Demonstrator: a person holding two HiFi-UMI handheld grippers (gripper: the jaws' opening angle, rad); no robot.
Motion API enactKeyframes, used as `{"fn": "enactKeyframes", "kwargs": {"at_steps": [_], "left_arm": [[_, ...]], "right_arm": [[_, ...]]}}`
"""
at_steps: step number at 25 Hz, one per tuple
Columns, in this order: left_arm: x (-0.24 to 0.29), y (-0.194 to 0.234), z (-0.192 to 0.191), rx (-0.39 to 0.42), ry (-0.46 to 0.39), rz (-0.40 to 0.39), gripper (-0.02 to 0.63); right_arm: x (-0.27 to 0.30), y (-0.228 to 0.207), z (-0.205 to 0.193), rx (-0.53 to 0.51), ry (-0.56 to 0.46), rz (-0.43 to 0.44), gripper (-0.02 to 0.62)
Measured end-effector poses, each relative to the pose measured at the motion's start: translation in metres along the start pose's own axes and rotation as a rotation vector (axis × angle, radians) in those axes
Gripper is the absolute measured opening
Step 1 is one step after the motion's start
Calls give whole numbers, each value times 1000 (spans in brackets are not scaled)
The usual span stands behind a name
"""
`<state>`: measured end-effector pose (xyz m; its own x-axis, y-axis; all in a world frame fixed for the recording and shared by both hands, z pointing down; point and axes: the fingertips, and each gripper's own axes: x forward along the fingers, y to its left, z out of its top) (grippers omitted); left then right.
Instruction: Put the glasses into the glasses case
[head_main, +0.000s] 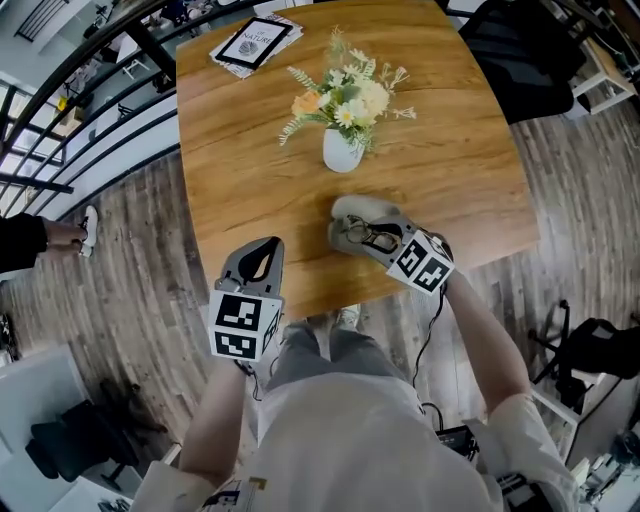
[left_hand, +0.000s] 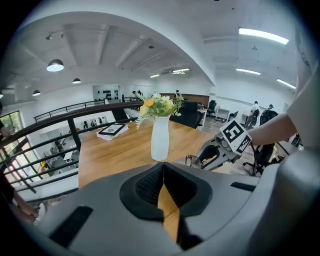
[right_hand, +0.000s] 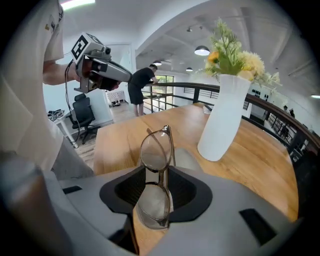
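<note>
Right gripper (right_hand: 158, 176): jaws clamped on the bridge of the thin brown-rimmed, round-lens glasses (right_hand: 156, 149), which are held on edge, one lens above the other. They sit at the soft grey glasses case (head_main: 358, 209) on the light wooden table (head_main: 460, 150); contact cannot be determined. Left gripper (head_main: 262, 250): jaws together, nothing between them, near the table's front edge. A white ceramic vase of flowers (head_main: 342, 150) stands beyond the case.

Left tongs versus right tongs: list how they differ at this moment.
The left tongs are shut with nothing between them; the right tongs are shut on the glasses. In the head view the left tongs are at the near edge of the table, the right tongs farther in, near the vase. Both carry a marker cube.
</note>
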<state>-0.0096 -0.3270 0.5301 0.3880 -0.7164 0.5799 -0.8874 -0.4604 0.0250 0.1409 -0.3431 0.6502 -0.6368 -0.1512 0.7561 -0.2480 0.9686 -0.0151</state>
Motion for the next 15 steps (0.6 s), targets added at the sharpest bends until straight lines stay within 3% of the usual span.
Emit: {"fn": "enactKeyframes", "kwargs": {"at_steps": [8,15], "left_arm": [[11,-5,-17,-20,34,-25,19],[22,-10,-34,-28,76,-59,18]], "right_arm": [[31,3,-7,-46,83,51,164],[63,16,-34,-93,224,133,169]]}}
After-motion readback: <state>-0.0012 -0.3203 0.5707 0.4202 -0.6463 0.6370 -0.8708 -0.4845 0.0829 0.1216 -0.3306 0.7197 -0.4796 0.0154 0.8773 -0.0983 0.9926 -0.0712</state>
